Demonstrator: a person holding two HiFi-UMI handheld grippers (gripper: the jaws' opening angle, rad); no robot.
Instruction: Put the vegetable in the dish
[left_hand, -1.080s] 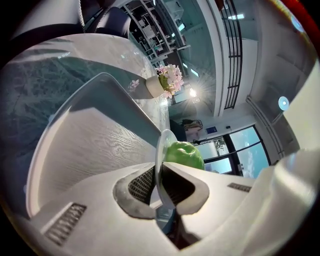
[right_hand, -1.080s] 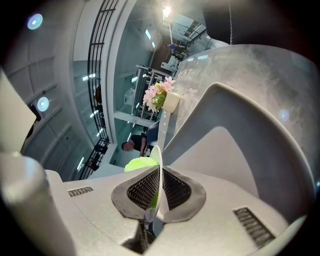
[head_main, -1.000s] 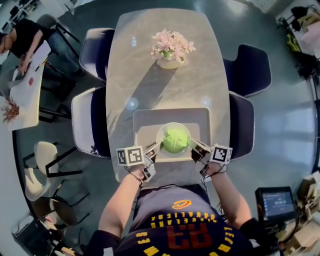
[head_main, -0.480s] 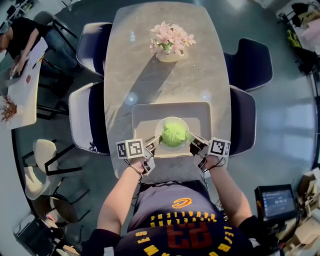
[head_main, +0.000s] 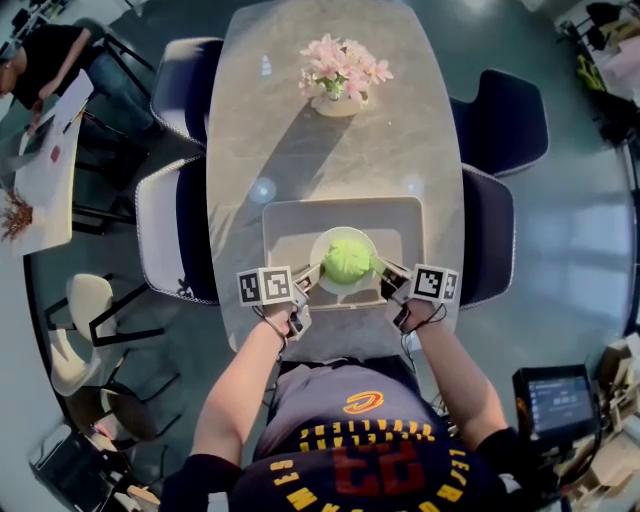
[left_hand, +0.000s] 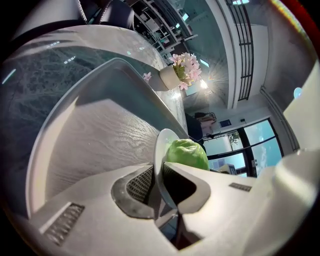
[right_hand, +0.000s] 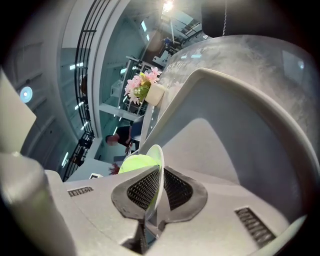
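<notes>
A round green vegetable lies in a small white dish, over a light tray at the near end of the table. My left gripper is shut on the dish's left rim, and my right gripper is shut on its right rim. In the left gripper view the dish rim stands edge-on between the jaws of the left gripper, with the vegetable behind it. The right gripper view shows the same: the dish rim clamped in the right gripper, the vegetable to its left.
A vase of pink flowers stands at the far end of the grey table. Dark chairs line both long sides. The tray has a raised rim. A person sits at another table at far left.
Both grippers and the dish with the vegetable have shifted slightly away from me along the tray. Both grips on the rim are unchanged.
</notes>
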